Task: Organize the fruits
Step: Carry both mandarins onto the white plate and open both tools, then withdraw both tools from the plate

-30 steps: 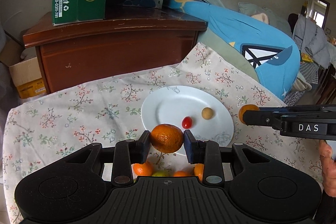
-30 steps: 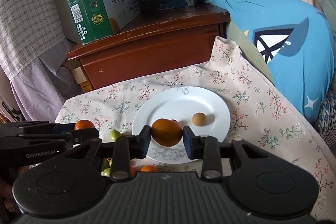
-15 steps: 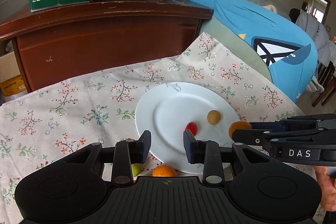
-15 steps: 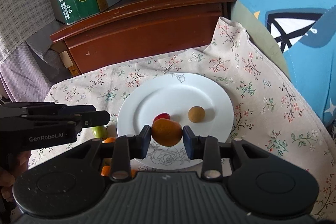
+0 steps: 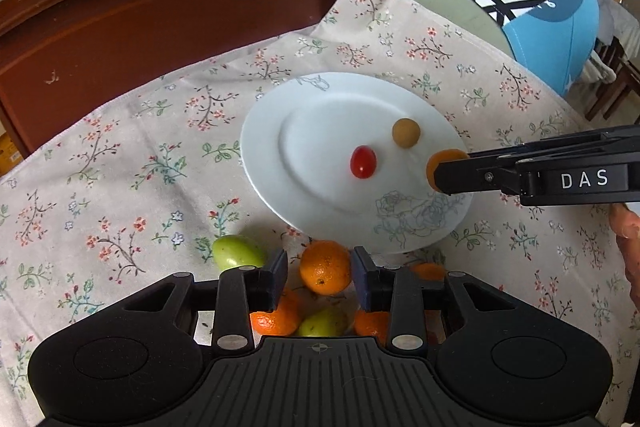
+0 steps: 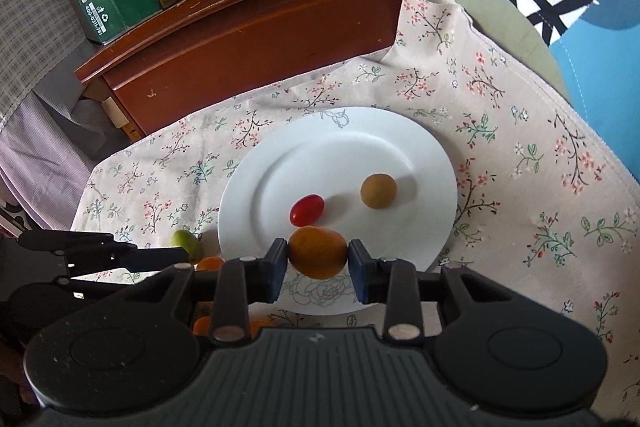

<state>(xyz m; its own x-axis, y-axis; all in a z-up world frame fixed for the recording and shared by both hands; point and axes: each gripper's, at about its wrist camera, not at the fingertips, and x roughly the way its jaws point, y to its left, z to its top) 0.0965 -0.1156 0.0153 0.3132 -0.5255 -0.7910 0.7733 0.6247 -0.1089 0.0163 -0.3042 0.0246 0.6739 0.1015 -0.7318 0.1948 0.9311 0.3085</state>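
Two small fruits, a red tomato (image 6: 307, 209) and a brown one (image 6: 378, 190), are sitting on the plate (image 6: 416, 155). My right tongs (image 6: 318, 259) are clenching an orange (image 6: 318, 253) over the plate's near rim. My left tongs (image 5: 320, 273) have just been opening; another orange (image 5: 325, 267) is lying between them on the cloth (image 5: 120, 163), seemingly untouched, beside a green fruit (image 5: 236, 251).

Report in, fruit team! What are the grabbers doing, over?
Left gripper just opening, loose orange between its fingers, on the cloth. Right gripper shut on second orange over the plate. Tomato and brown fruit clear of it.
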